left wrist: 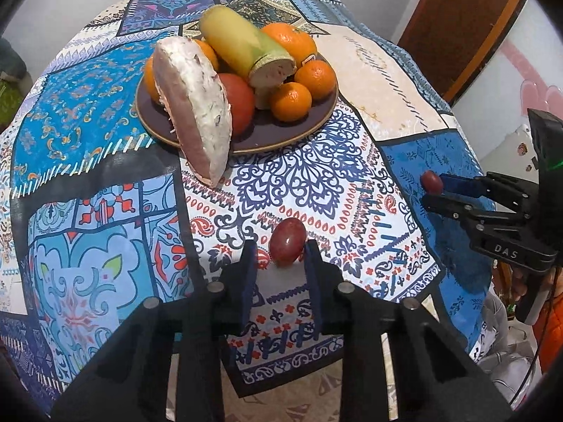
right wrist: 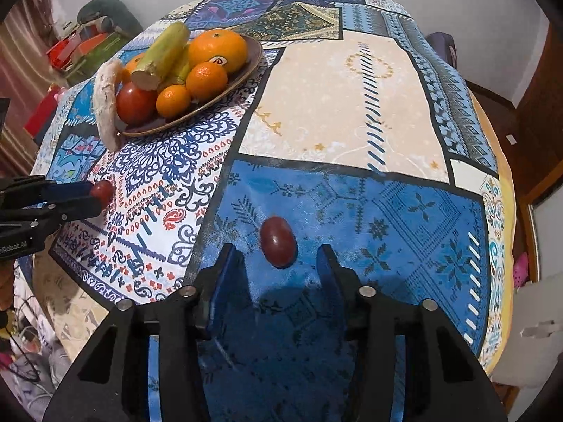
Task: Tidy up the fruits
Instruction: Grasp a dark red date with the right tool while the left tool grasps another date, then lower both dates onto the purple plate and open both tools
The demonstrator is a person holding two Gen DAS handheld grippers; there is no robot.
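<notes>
White walls and a brown wooden door (left wrist: 457, 24) frame my bench's blue patchwork cloth (right wrist: 352, 105), where both left tongs (left wrist: 281, 255) and right tongs (right wrist: 279, 256) stand released around small dark-red oval fruits.

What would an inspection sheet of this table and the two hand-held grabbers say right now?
Surface: patchwork tablecloth covers the table.
Job's things: brown plate heaped with oranges, a tomato, a green-yellow stalk and a pale slice leaning over its rim; two red grapes lie loose on the cloth.
Clutter: nothing seen on the table.
Grippers: left gripper open around one grape; right gripper open around the other grape.
Cables: thin wires below the table edge.
Surroundings: wooden door, white wall, boxes on the floor.
</notes>
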